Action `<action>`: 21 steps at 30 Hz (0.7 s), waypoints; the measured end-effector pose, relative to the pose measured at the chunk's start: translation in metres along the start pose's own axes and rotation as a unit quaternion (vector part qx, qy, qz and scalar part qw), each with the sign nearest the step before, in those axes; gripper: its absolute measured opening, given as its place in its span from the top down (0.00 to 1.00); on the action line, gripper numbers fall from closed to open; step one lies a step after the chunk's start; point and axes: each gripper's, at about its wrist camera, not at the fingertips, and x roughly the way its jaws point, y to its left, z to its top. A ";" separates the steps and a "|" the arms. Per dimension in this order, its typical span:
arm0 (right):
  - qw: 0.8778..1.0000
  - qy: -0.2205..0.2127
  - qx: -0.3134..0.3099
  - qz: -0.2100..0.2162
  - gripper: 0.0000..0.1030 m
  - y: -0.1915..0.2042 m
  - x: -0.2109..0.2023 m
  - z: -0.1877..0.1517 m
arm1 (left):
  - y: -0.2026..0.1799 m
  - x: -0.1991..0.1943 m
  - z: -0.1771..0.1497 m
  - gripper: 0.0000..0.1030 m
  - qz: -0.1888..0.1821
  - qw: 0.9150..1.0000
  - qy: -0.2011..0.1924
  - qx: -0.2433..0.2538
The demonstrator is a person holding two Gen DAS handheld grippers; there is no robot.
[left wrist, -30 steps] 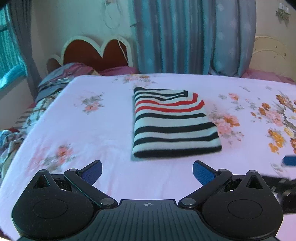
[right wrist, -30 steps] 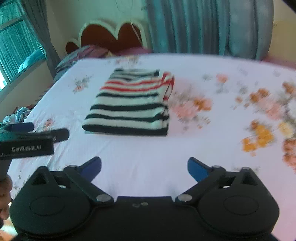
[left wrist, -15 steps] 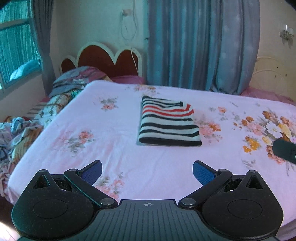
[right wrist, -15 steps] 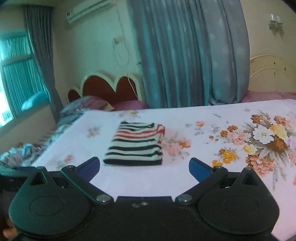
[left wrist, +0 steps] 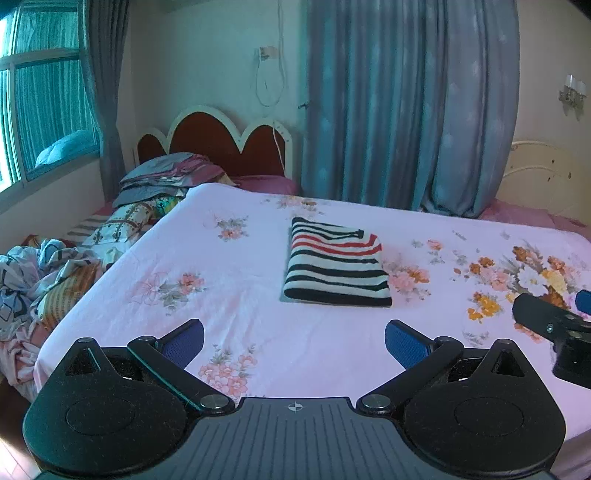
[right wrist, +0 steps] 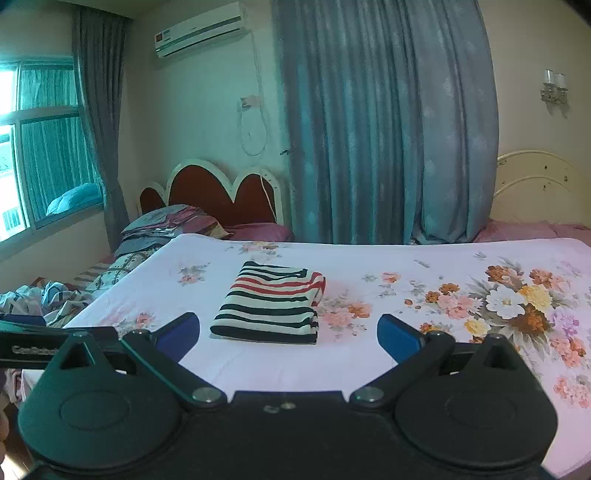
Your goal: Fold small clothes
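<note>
Nearest the lens in the left wrist view, the left gripper (left wrist: 294, 338) is seen with its jaws spread wide and nothing between the blue pads (left wrist: 184, 341); it is held above the near edge of the bed (left wrist: 258, 332), clear of the sheet. In the right wrist view the right gripper (right wrist: 288, 334) is shown in the same way, its jaws wide apart and empty, over the near part of the bed (right wrist: 369, 362). Part of the right gripper (left wrist: 554, 325) is caught at the right edge of the left wrist view, and a black bar of the left gripper (right wrist: 33, 345) is seen at the left edge of the right wrist view, so the two are held side by side. Farther out, the folded striped sweater (left wrist: 334, 264) is laid flat near the middle of the bed, well apart from both grippers; it is banded in black and white, with two red stripes toward its far end, and is folded into a neat rectangle (right wrist: 271, 302). The sheet is pale pink and printed with flowers, the largest cluster (right wrist: 517, 302) lying to the right of the sweater. To the left of the bed a heap of crumpled bedding (left wrist: 44, 273) is seen, and behind it a stack of folded linens (left wrist: 166, 177) is rested against a scalloped red headboard (left wrist: 221, 142). Beyond the bed a long blue-grey curtain (left wrist: 406, 110) is hung, and an air conditioner (right wrist: 201, 29) is mounted high on the wall.
</note>
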 end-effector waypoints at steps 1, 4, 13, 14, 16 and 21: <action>1.000 0.000 -0.001 -0.001 0.01 0.000 -0.001 0.000 | 0.000 -0.002 0.000 0.00 -0.001 1.000 -0.001 -0.001; 1.000 -0.002 -0.005 -0.010 0.01 0.002 -0.003 -0.003 | 0.002 -0.008 -0.001 0.00 -0.003 1.000 -0.003 -0.003; 1.000 0.008 -0.011 -0.023 0.01 0.006 0.007 -0.009 | -0.001 -0.015 -0.004 0.00 0.013 1.000 -0.016 0.008; 1.000 0.009 -0.011 -0.021 0.01 0.007 0.007 -0.010 | -0.001 -0.014 -0.004 0.00 0.014 1.000 -0.015 0.008; 1.000 0.009 -0.012 -0.019 0.01 0.008 0.007 -0.010 | 0.000 -0.012 -0.004 0.00 0.017 1.000 -0.013 0.007; 1.000 0.011 -0.016 -0.016 0.01 0.011 0.007 -0.010 | 0.001 -0.009 -0.007 0.00 0.020 1.000 -0.005 0.003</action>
